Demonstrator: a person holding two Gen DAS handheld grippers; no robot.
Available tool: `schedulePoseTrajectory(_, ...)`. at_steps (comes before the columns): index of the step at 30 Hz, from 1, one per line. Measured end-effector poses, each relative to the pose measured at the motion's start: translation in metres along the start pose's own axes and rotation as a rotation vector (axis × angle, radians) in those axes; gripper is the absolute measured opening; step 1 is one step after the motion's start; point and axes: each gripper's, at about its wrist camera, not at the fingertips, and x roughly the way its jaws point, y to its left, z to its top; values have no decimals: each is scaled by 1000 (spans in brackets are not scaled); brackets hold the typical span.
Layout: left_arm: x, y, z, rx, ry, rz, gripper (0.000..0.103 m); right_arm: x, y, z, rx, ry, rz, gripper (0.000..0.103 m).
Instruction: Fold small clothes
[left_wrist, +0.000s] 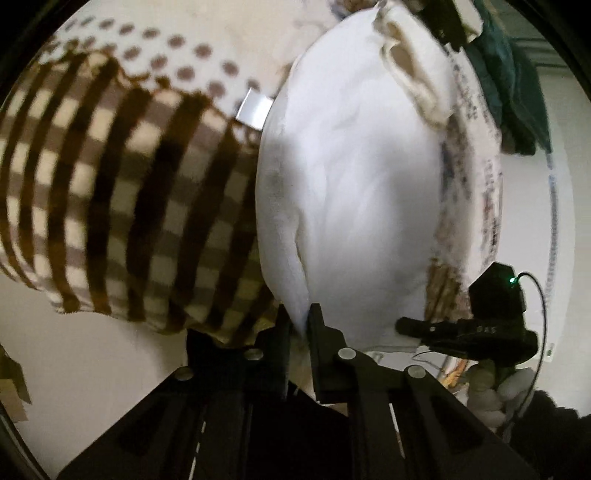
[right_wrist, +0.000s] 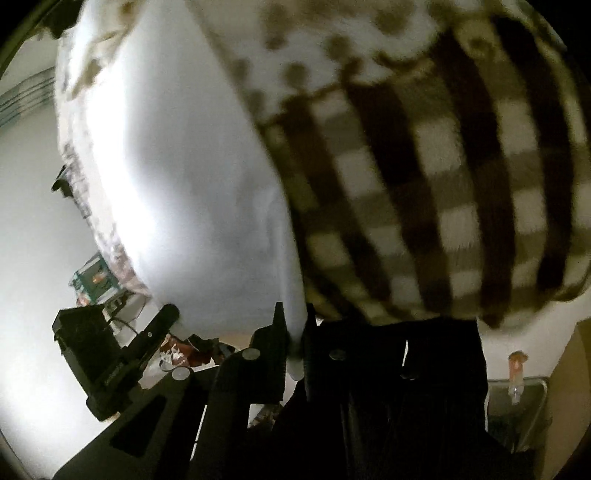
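A small white garment (left_wrist: 354, 192) with a cream collar and a printed edge hangs in front of the left wrist camera. My left gripper (left_wrist: 300, 325) is shut on its lower corner. In the right wrist view the same white garment (right_wrist: 177, 192) fills the middle, and my right gripper (right_wrist: 294, 332) is shut on another corner of it. The other gripper shows as a black body at the lower right in the left wrist view (left_wrist: 480, 325) and at the lower left in the right wrist view (right_wrist: 110, 354). The garment is lifted and spread between both grippers.
A brown-and-cream checked blanket (left_wrist: 122, 206) with a dotted part lies behind the garment; it also shows in the right wrist view (right_wrist: 443, 184). Dark green cloth (left_wrist: 517, 92) hangs at the upper right. A colourful box (right_wrist: 96, 284) sits at the left.
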Motion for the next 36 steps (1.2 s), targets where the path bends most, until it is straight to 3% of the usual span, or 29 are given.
schedulePoseTrajectory(6, -42, -19, 11, -8, -67, -106, 6, -33, 32, -9, -55, -37, 89, 6)
schedulePoseTrajectory(11, -76, -40, 51, -22, -183, -211, 6, -88, 64, 12, -122, -145, 160, 6)
schedulePoseTrajectory(19, -81, -85, 172, 38, -348, -310, 5, -151, 125, 92, -171, -333, 202, 6)
schedulePoseTrajectory(26, -43, -112, 294, 75, -342, -302, 6, -184, 150, 204, -111, -419, 213, 6)
schedulePoseTrajectory(29, -38, -102, 319, 33, -330, -267, 21, -187, 160, 245, -75, -418, 258, 7)
schedulePoseTrajectory(30, -39, -97, 327, 20, -341, -255, 44, -186, 160, 254, -60, -415, 275, 8)
schedulePoseTrajectory(31, -42, -93, 331, 12, -357, -249, 59, -188, 160, 265, -38, -411, 309, 12)
schedulePoseTrajectory(34, -51, -84, 331, 28, -385, -209, 62, -197, 158, 269, -30, -446, 318, 57)
schedulePoseTrajectory(36, -51, -81, 328, 52, -380, -161, 62, -202, 152, 262, -39, -486, 267, 59)
